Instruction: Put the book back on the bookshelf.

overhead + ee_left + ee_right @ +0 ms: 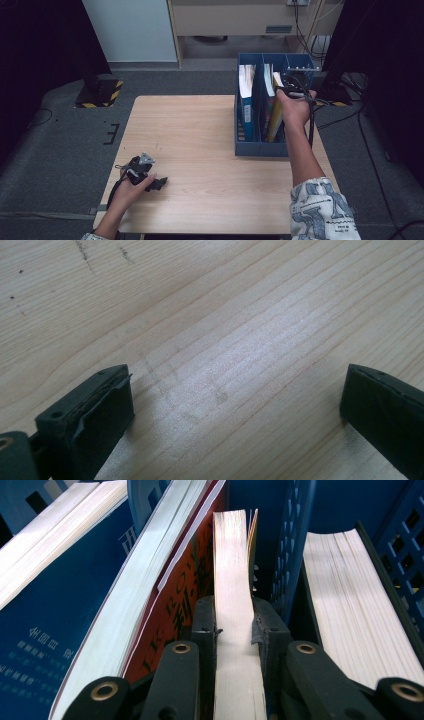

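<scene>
Pale wood counter (pixel 200 150) filled the middle of the high view, bearing one blue file rack (pixel 260 148) at upper right. Four books showed in the rack in the right gripper view. Right claw (pixel 233 625) was clamped on a thin book (pixel 231 555) beside a red-covered one (pixel 187 580). Left claw (pixel 235 400) lay at lower left, jaws wide, holding nothing.
</scene>
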A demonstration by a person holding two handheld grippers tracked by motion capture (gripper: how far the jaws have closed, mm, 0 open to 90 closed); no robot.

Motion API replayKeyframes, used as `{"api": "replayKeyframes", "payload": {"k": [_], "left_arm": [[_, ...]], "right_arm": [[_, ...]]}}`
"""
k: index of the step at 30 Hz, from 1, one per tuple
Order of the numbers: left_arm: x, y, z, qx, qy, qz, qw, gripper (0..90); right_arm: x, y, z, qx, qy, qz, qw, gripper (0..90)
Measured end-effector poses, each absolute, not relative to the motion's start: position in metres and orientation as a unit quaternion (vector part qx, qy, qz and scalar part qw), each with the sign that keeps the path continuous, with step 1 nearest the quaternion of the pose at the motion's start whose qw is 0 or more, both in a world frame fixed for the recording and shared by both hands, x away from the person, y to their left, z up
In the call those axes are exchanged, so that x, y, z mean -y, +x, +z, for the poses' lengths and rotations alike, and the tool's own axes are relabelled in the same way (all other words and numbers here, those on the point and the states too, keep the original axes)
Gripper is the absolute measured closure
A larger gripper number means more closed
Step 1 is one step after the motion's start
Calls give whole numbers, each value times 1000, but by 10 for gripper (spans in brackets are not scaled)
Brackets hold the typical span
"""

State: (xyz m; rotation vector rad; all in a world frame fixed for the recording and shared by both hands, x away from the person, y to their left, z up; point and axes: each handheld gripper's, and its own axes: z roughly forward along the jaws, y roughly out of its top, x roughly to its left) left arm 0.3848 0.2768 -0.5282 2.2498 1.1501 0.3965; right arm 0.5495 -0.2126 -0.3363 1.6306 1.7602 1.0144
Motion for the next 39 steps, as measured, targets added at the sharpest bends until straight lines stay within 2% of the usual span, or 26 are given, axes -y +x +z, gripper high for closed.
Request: {"api": "replayKeyframes", "payload": {"k": [16,39], "left_arm": [[-277,385,-528,-429,844,147,287,0],[-276,386,-528,-427,845,147,287,1]], "right_arm": [[210,574,-336,-646,608,374,270,754],[207,581,-342,-643,609,370,280,754]]}}
